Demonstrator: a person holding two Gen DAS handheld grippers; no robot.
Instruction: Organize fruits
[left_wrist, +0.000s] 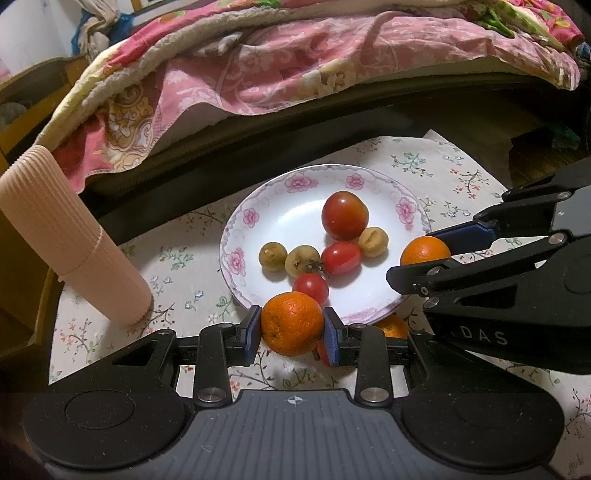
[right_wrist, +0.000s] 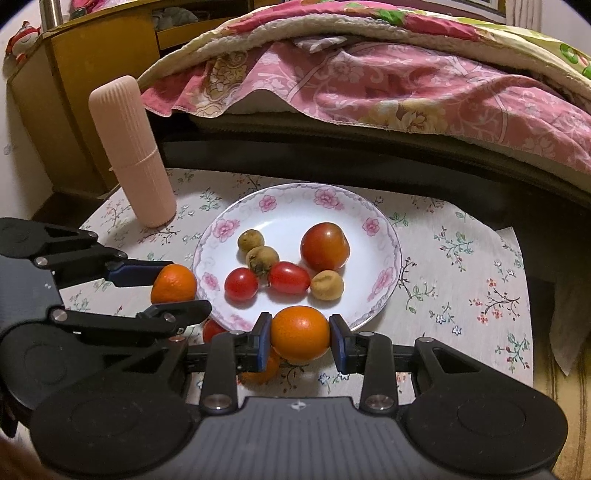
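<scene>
A white floral plate holds a large tomato, two cherry tomatoes and three small brownish fruits. My left gripper is shut on an orange above the plate's near edge. My right gripper is shut on another orange at the plate's right rim. A third orange and a small tomato lie on the cloth, partly hidden.
A tall ribbed pink container stands left of the plate on the floral tablecloth. A bed with a pink quilt runs behind the table. A yellow wooden cabinet is at the far left.
</scene>
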